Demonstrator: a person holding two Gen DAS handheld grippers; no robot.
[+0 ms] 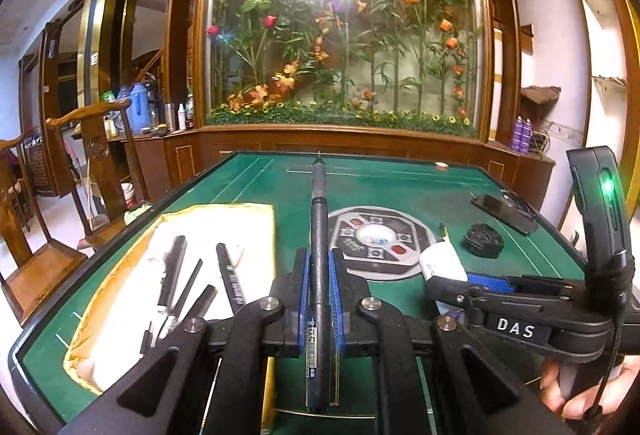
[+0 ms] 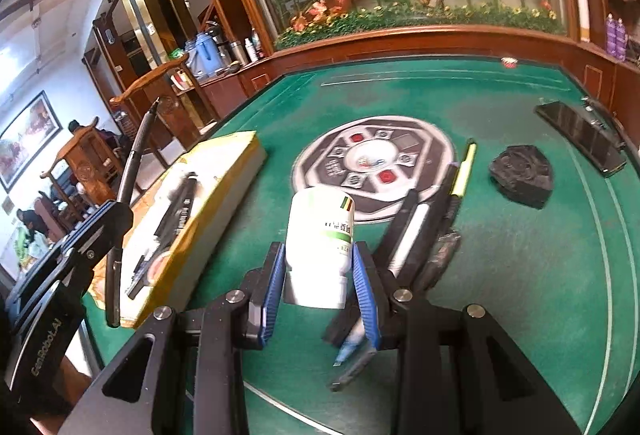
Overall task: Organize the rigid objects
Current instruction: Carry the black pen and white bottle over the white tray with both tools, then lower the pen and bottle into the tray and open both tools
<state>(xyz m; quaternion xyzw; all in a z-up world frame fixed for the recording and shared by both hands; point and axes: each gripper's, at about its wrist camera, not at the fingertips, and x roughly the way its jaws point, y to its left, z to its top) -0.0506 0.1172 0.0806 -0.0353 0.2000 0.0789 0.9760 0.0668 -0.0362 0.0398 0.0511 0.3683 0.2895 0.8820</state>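
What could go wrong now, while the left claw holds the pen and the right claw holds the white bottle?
The black pen sticks far out of the left claw, so its tip may strike the yellow box wall. The white bottle is gripped only near its cap end by the right claw and may slip.

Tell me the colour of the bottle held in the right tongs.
White bottle with a green-banded label, clearest in the right wrist view.

A slim black plastic pen (image 1: pixel 319 235) contrasts with the green felt table (image 1: pixel 400 183); the round white plastic bottle (image 2: pixel 320 235) bears a green-striped label; the flat yellow-edged box (image 1: pixel 256 219) is white inside.
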